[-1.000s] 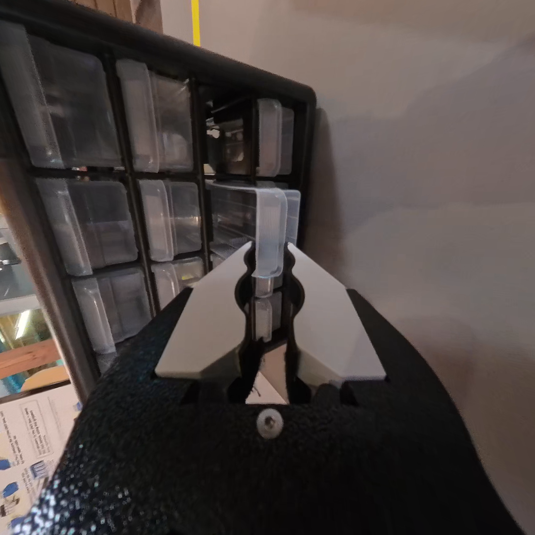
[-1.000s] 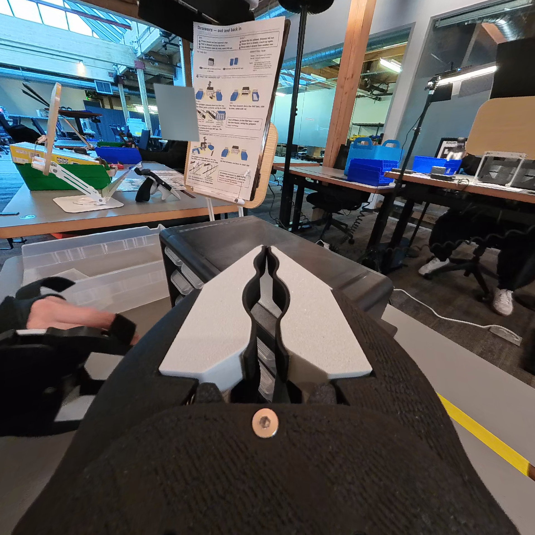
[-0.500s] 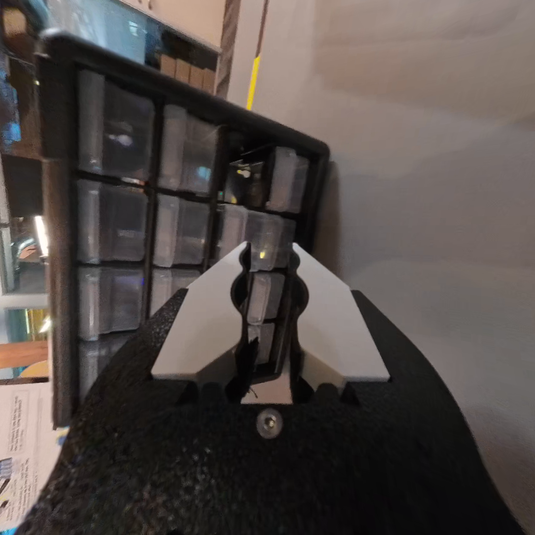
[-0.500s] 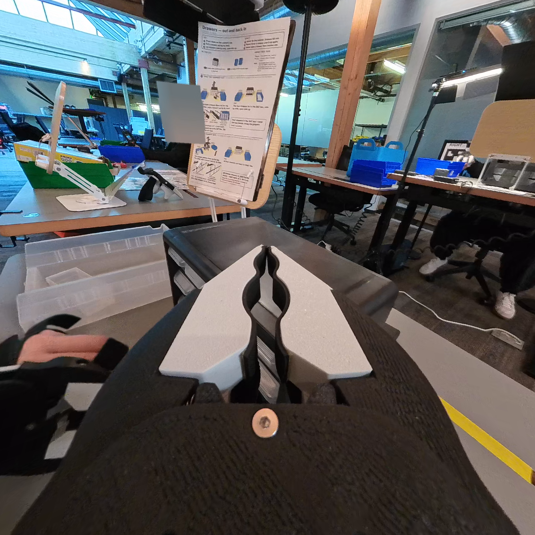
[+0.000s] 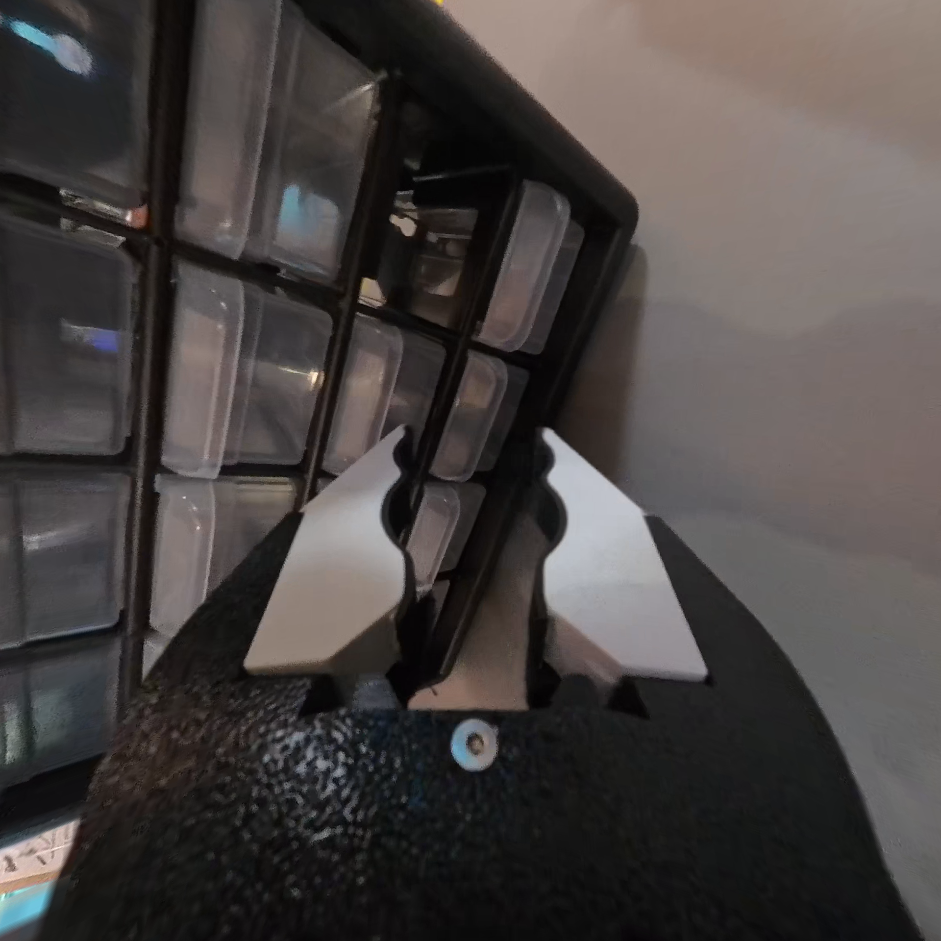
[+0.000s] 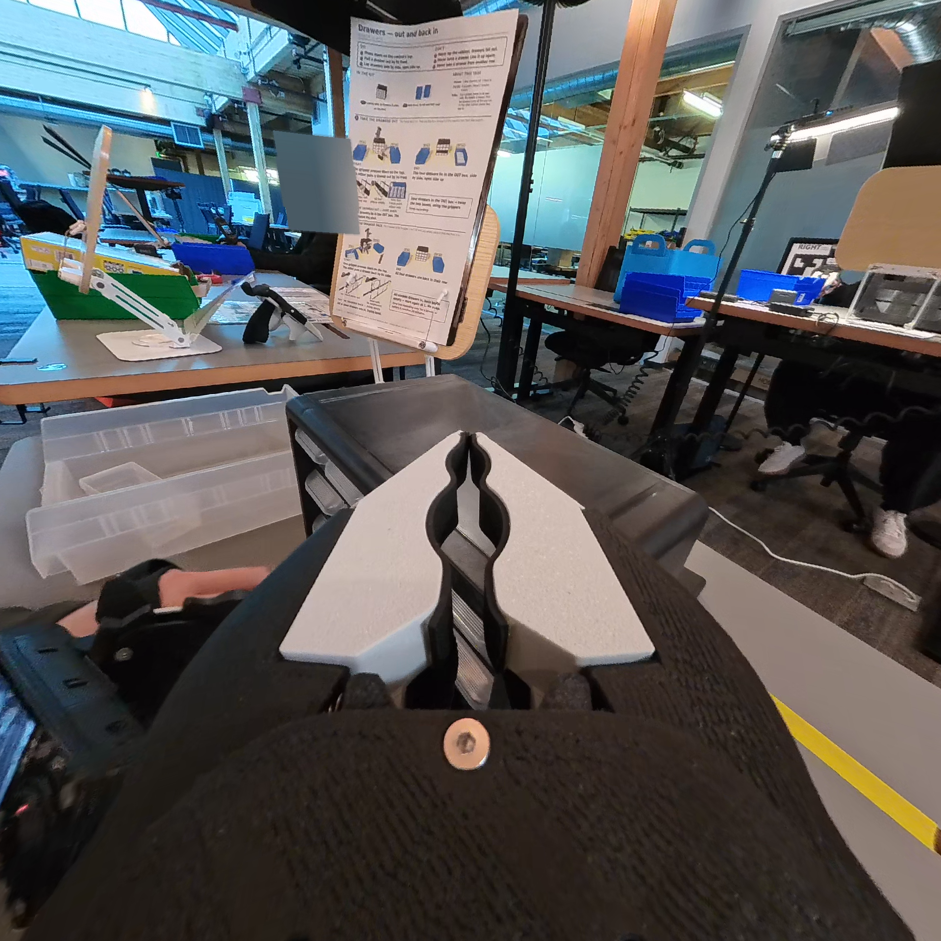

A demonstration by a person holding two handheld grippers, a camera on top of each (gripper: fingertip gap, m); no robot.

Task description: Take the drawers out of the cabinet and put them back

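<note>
On a grey table [image 6: 764, 601] in an open workshop, our right gripper [image 6: 469, 439] rested pinched together atop the black plastic cabinet [image 6: 509, 448]; our left gripper [image 5: 473, 438] gaped empty before its clear drawers [image 5: 244, 371].

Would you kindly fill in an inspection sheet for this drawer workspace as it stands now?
Surface: grey table with a yellow stripe.
Job's things: black cabinet of clear drawers; one top-row slot shows no drawer front.
Clutter: clear tray beside the cabinet, holding a small clear drawer.
Grippers: left gripper open and empty before the drawer fronts; right gripper shut, empty, over the cabinet top.
Cables: white cord on the floor.
Surroundings: instruction sheet on a stand, desks, blue bins.
</note>
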